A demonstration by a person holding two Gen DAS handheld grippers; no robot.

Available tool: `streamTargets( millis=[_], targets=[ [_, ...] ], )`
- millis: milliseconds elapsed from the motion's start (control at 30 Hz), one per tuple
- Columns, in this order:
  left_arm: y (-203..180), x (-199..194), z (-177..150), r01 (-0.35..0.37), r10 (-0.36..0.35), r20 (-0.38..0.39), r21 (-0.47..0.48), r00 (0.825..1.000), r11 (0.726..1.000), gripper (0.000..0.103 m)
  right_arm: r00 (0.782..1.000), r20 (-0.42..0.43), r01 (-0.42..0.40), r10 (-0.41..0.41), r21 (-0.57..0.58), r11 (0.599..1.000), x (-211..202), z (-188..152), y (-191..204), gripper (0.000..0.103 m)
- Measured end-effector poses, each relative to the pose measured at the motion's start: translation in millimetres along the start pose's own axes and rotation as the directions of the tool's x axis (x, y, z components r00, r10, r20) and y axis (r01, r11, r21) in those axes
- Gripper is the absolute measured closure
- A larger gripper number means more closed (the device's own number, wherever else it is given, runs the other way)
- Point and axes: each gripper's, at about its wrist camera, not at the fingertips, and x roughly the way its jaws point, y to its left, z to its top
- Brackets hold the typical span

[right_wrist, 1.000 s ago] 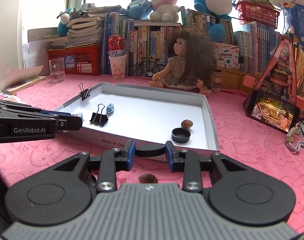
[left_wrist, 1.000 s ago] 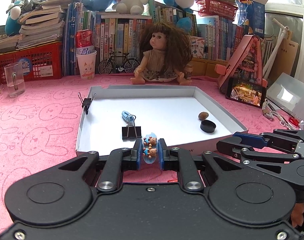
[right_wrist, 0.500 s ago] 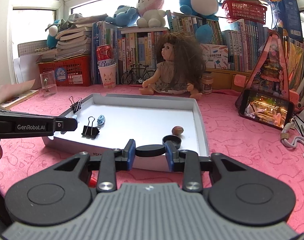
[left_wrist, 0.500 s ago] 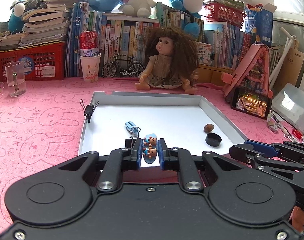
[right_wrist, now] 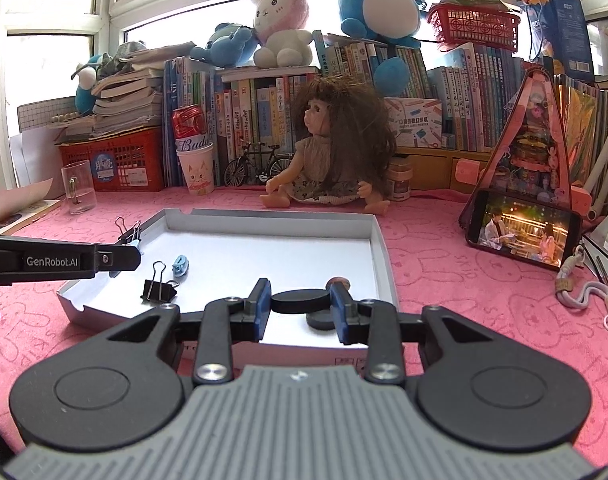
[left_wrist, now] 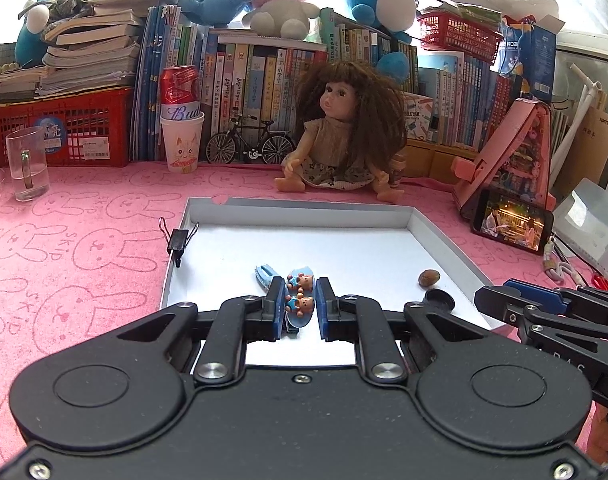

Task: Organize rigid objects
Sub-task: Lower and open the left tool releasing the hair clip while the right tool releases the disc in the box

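Observation:
My left gripper is shut on a blue hair clip with two small bears, held above the near left part of the white tray. My right gripper is shut on a flat black round lid, held above the tray's near right part. In the tray lie a blue clip, a black binder clip, a brown nut and a black cap. Another binder clip is clamped on the tray's left wall.
A doll sits behind the tray on the pink cloth. Books, plush toys, a red basket, a cup with a can and a glass mug line the back. A phone on a pink stand is right.
Both grippers have moved forward and up, from in front of the tray's near wall to over the tray, each still holding its object.

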Motion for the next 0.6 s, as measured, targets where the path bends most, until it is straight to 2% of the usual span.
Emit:
streamTargets(
  millis=[300,600],
  targets=[
    [8,20,17,-0.007,0.007,0.027,-0.018,1.000,1.000,0.087,1.000,0.001,0.026,-0.026,0.046,0.999,20,7,-10,0.063],
    [23,64,39,-0.026,0.027,0.012,-0.065,1.000,0.998,0.087,1.000,0.014,0.011,-0.013,0.128,0.992,53,28,-31,0.063]
  ],
)
